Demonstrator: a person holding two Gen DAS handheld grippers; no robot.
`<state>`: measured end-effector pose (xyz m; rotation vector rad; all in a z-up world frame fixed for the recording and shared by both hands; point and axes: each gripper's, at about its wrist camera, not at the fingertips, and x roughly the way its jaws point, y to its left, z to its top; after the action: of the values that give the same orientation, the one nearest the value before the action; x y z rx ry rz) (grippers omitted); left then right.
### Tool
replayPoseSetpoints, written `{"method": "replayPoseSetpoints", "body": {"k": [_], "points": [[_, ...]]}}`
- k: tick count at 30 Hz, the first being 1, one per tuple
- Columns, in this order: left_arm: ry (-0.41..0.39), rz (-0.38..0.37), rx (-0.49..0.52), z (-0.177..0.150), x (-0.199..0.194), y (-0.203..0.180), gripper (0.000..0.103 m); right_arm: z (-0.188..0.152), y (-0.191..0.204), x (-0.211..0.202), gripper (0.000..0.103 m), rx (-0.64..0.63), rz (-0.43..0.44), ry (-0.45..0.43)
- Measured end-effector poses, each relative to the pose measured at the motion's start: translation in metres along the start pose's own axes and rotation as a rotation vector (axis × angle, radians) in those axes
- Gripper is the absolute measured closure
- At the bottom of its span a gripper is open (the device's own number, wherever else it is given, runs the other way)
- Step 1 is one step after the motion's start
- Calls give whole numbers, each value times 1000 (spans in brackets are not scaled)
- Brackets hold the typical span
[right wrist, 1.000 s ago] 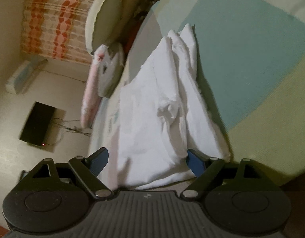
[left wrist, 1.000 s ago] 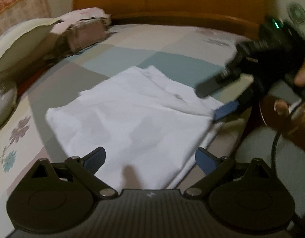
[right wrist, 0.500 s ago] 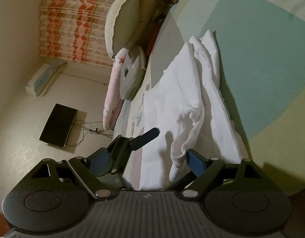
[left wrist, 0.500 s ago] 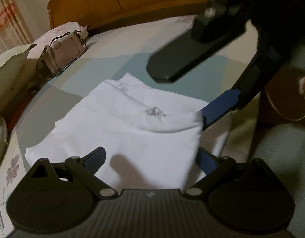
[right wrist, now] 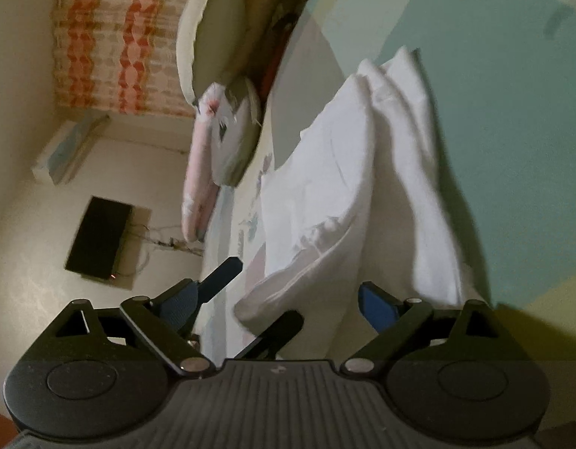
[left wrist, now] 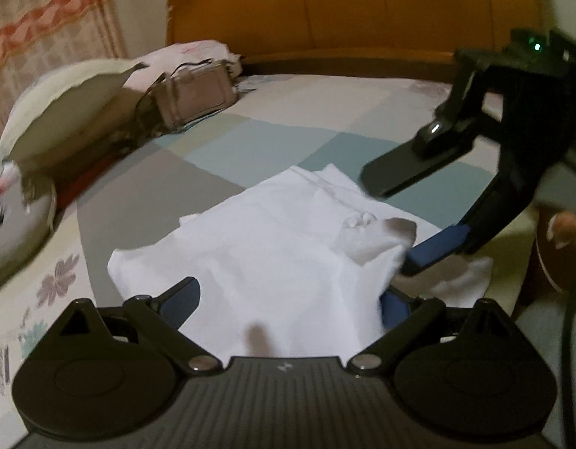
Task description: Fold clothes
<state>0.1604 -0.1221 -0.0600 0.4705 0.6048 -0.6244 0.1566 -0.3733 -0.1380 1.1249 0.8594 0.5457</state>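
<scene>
While spread on the bed (left wrist: 295, 119): white garment (left wrist: 273, 247), corner lifted.
L gripper (left wrist: 288, 299): fingers wide apart, cloth lain between, nothing held.
R gripper (left wrist: 392, 224): jaws parted; grip on the corner can't be told.

a second ago the white cloth (left wrist: 273, 258) lay flat on the bed; now its right edge is lifted and bunched at centre right of the left wrist view. the right gripper (left wrist: 407, 217), which half a second ago filled the upper right of that frame, now sits smaller at the right edge, its blue finger against the raised fold. the left gripper (right wrist: 250, 299) has pushed further into the lower middle of the right wrist view.
</scene>
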Motion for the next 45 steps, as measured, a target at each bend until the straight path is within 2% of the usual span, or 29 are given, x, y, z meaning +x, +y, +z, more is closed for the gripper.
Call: {"method": "replayPoseSetpoints", "body": {"k": [3,6,11,24,29,31,35,37,38,39,40,42,45], "points": [[-2,-7,-47,-2,-3,10,7,9,3,21,6,16,-28,15],[-7,-17,-84,-5,-8,17,7,17,3,33,6,30,-19,8],[-5,-44,-137,-12,-20,31,7,18,10,33,5,-7,-39,-10],[-13,0,-206,-34,-47,42,7,14,25,35,6,-123,-120,-79],[-22,17,-227,-38,-51,48,7,-12,31,43,6,-217,-171,-99],[-22,18,-239,-40,-51,50,7,-16,29,47,8,-238,-191,-105],[-32,29,-238,-42,-55,52,7,0,37,46,9,-292,-173,-154],[-37,34,-241,-42,-57,55,7,8,28,51,9,-280,-160,-149],[-37,39,-243,-43,-58,56,7,11,22,54,10,-267,-163,-142],[-38,42,-245,-43,-59,57,7,13,16,57,21,-263,-169,-136],[-41,43,-247,-43,-61,59,7,10,16,57,27,-300,-186,-138],[-48,44,-246,-43,-65,61,7,4,15,55,32,-370,-219,-143],[-51,58,-244,-44,-70,63,7,2,11,48,50,-368,-254,-149]]}}
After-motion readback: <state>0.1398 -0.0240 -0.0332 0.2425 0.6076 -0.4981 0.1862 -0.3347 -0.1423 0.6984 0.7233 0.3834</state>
